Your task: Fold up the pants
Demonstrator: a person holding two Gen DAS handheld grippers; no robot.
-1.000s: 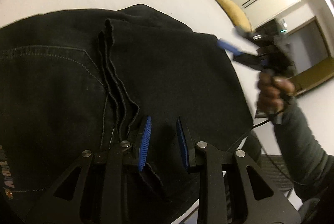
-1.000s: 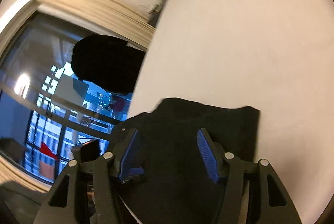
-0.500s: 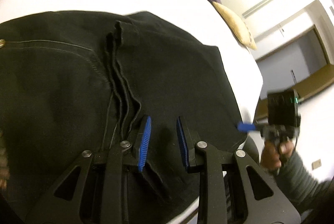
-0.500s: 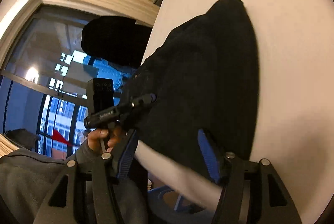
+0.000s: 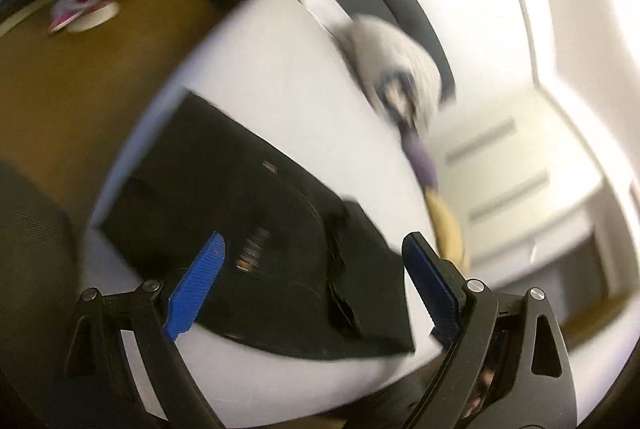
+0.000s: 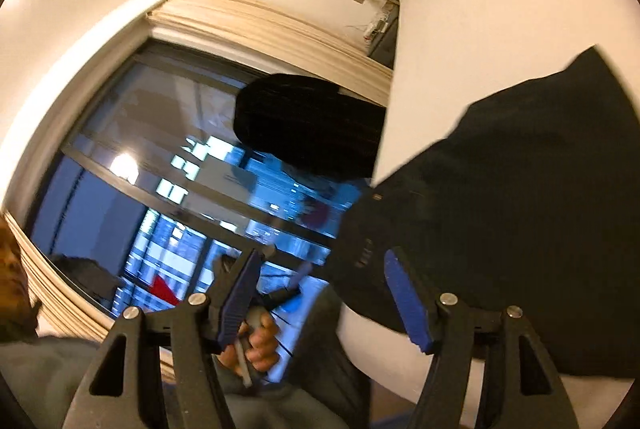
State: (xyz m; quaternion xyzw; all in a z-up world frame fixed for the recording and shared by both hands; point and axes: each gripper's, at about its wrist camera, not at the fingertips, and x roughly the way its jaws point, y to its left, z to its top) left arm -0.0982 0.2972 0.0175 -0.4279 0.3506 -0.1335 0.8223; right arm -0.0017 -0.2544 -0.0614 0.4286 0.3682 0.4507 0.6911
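The black pants (image 5: 256, 213) lie folded in a flat bundle near the front edge of the white bed (image 5: 280, 69). The left wrist view is motion-blurred. My left gripper (image 5: 314, 243) hovers off the bed's edge, back from the pants, its jaws opening wide with nothing between the blue pads. In the right wrist view the pants (image 6: 520, 209) fill the right side. My right gripper (image 6: 323, 261) is beside the bed at the pants' near corner, jaws opening and holding nothing. A hand (image 6: 256, 341) below it grips the left tool's handle.
Bedding is heaped (image 5: 400, 69) at the head of the bed, with a purple cushion (image 5: 424, 165) and a yellow cushion (image 5: 448, 229) along the far side. Brown floor (image 5: 80, 89) with shoes (image 5: 80, 9) lies left. A dark chair back (image 6: 312, 125) stands before a window (image 6: 160, 169).
The left gripper went from narrow jaws at the pants' folded edge to wide open, pulling back and rolling. The right gripper swung left off the bed's side and widened a little.
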